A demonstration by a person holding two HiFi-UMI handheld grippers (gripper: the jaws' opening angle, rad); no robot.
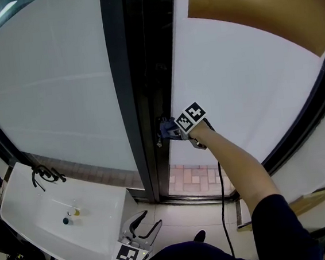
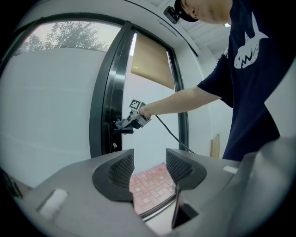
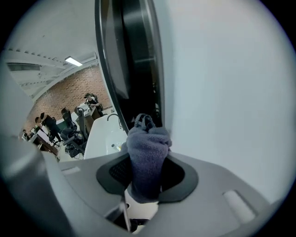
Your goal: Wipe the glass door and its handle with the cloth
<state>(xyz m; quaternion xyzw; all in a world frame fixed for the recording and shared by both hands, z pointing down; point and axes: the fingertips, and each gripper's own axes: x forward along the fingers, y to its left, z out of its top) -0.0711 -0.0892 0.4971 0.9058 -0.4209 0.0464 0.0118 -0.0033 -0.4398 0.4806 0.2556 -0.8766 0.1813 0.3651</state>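
Observation:
The frosted glass door point(image 1: 245, 89) stands slightly ajar beside a black frame point(image 1: 146, 88). My right gripper point(image 1: 167, 132) is shut on a bunched blue-grey cloth point(image 1: 163, 127) and holds it against the door's dark edge at handle height. The handle itself is mostly hidden behind the cloth. In the right gripper view the cloth point(image 3: 147, 148) fills the gap between the jaws, with the door glass point(image 3: 222, 92) just to the right. My left gripper point(image 1: 142, 225) hangs low near my body, open and empty, and its jaws point(image 2: 149, 169) point towards the door.
A white sink point(image 1: 26, 210) with a black tap point(image 1: 43, 176) sits at lower left. The right gripper's cable point(image 1: 221, 195) hangs down. A wooden plank point(image 1: 314, 200) leans at lower right. A tan blind point(image 1: 253, 7) covers the door's top. Brick paving point(image 1: 193, 178) shows through the gap.

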